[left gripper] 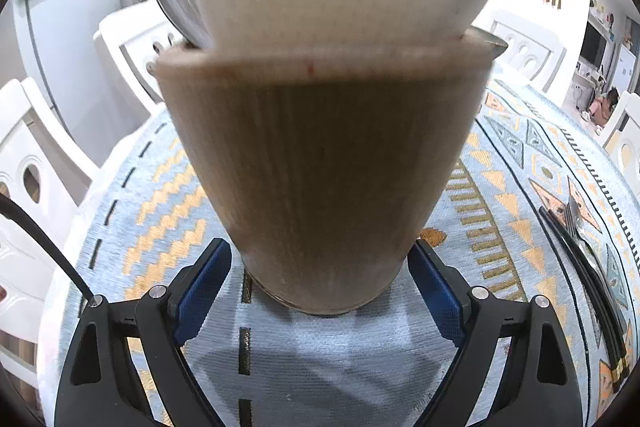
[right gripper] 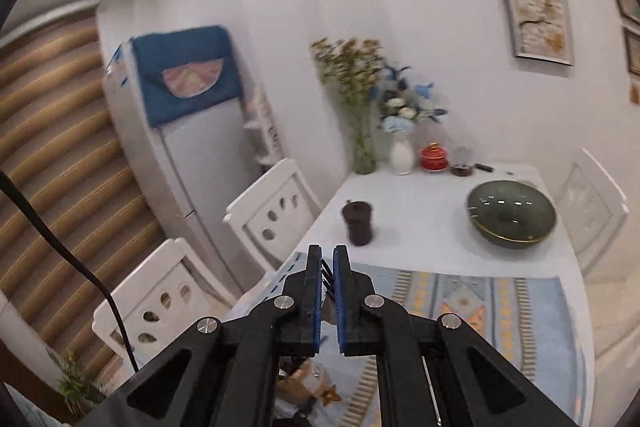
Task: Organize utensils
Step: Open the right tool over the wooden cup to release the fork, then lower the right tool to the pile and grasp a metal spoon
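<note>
Wooden holder (left gripper: 320, 163) fills left gripper (left gripper: 320, 283) gap

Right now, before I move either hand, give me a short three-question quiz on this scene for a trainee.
1. True or false: the right gripper is empty.
2. The green bowl stands on: A) the patterned tablecloth, B) the bare white tabletop, C) a chair.
3. In the left wrist view, which utensils lie on the patterned tablecloth to the right of the wooden utensil holder?

Key
1. False. It is shut, with what look like the tines of a held fork showing between its pads.
2. B.
3. Black chopsticks and a loose fork, side by side.
</note>
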`<control>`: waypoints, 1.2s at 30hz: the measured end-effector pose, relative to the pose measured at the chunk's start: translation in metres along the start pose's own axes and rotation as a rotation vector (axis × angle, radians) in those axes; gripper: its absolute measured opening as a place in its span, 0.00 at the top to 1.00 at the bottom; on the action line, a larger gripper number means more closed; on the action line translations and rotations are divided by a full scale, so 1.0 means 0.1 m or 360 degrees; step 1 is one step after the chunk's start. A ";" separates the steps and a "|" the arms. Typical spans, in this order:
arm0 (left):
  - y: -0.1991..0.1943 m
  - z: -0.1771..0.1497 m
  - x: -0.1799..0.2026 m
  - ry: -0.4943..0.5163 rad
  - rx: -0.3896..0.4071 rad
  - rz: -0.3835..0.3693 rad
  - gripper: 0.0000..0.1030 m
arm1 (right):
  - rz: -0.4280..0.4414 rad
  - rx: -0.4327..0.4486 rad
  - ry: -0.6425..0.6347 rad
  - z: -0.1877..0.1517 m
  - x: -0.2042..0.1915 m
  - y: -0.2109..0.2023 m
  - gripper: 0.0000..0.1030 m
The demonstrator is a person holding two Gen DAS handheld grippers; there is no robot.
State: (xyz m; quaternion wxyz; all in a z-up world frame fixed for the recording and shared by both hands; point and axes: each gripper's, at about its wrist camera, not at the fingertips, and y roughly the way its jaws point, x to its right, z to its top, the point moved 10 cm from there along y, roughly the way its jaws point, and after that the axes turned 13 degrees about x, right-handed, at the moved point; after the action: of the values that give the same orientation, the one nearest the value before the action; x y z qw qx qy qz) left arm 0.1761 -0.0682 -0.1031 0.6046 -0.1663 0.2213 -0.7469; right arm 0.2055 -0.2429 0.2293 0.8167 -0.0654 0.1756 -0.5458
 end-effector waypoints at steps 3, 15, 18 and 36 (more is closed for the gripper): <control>-0.05 0.00 0.00 0.0041 0.0029 0.0023 0.15 | 0.0041 -0.0063 -0.0042 -0.16 -0.16 0.22 0.95; -0.08 0.04 0.04 0.0025 0.0020 -0.0001 0.15 | 0.0023 -0.0174 -0.0178 -0.45 -0.39 0.60 0.95; -0.04 0.08 0.02 0.0021 0.0010 -0.0004 0.15 | 0.0121 -0.0262 -0.0148 -0.53 -0.47 0.67 0.94; 0.07 0.04 0.07 0.0032 -0.0030 -0.0004 0.15 | -0.0210 -0.0245 0.0143 -0.56 0.55 -0.05 0.50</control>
State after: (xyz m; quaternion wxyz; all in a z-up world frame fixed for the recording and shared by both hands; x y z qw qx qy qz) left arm 0.1825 -0.0770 -0.1035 0.5997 -0.1646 0.2341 -0.7473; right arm 0.2000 -0.2900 0.1670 0.7629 -0.1148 0.2488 -0.5856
